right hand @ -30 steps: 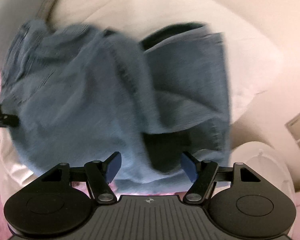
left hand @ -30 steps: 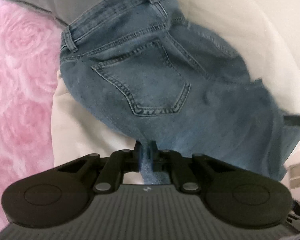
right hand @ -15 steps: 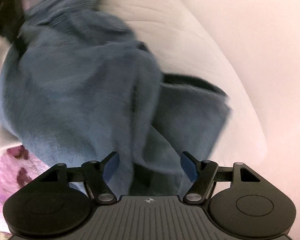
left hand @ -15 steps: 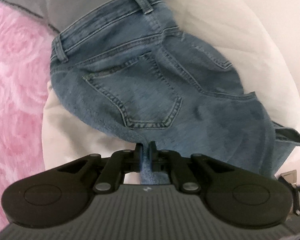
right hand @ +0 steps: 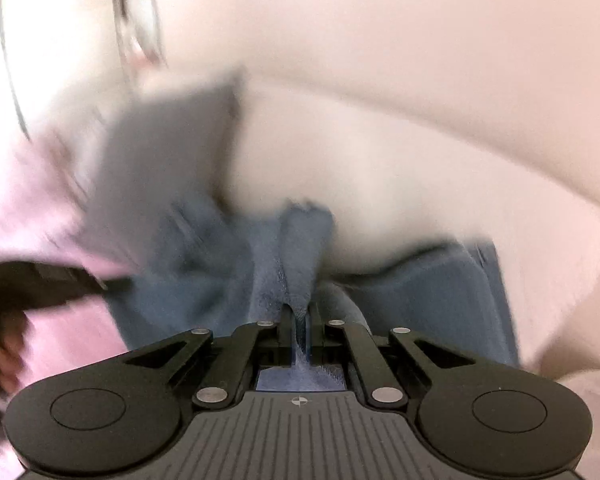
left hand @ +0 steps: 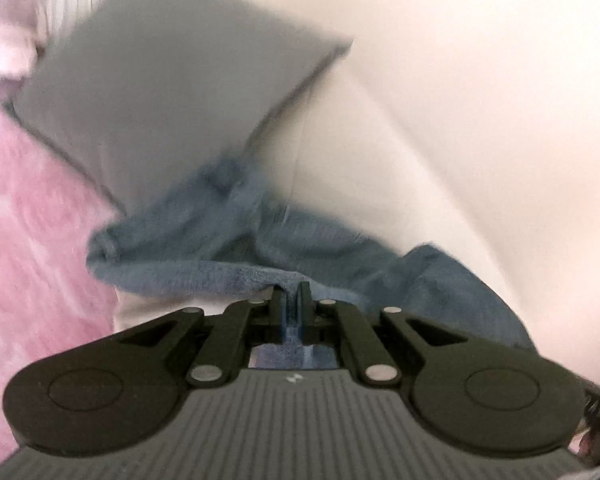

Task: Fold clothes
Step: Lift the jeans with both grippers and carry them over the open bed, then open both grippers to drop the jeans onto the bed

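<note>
Both tools were closed on the jeans (left hand: 228, 248): the left gripper (left hand: 290, 294) pinched one edge, the right gripper (right hand: 300, 314) another fold. The jeans hung bunched between them over the white cushion (left hand: 380, 168), near the grey pillow (left hand: 160, 100). I judged each pinch shallow; a quick pull could slip the denim out or make the fold uneven.

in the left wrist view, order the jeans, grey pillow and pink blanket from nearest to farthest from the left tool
1. jeans: pinched in the left tool, straight ahead.
2. pink blanket: off to the left, beside the jeans.
3. grey pillow: beyond the jeans, up and left.
The blanket and pillow are close to call.
</note>
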